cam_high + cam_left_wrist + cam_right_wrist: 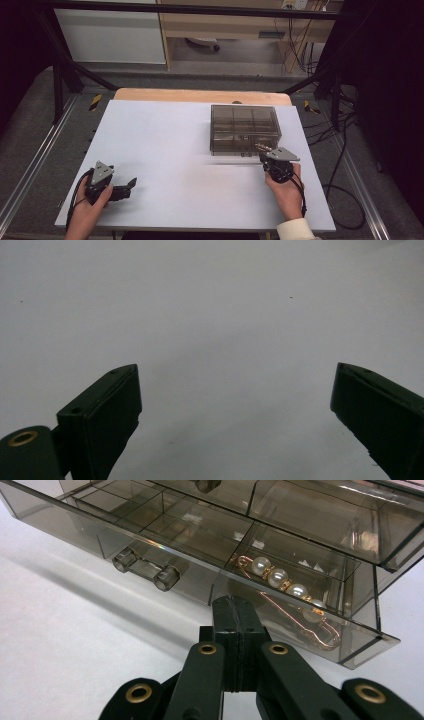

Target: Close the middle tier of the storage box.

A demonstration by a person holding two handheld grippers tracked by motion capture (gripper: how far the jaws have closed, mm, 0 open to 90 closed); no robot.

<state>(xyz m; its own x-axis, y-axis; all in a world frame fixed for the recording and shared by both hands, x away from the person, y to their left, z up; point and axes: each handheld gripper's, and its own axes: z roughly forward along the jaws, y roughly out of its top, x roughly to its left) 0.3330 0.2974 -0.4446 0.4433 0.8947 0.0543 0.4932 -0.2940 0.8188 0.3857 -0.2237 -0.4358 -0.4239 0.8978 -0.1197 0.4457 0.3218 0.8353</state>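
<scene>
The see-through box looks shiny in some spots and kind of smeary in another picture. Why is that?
In the right gripper view, the smoky clear box catches small bright glints on its walls and handle, and it casts a soft shadow on the white table; the pearl pin looks sharp. In the high view, the drawer front is streaky and blurred.

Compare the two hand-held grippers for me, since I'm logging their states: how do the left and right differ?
The left hand-held gripper has its jaws wide apart with nothing between them; the right hand-held gripper has its jaws pressed together, also holding nothing. The left sits over bare table, far from the box; the right sits at the drawer holding the pearl pin. Both are black and held in a hand.
</scene>
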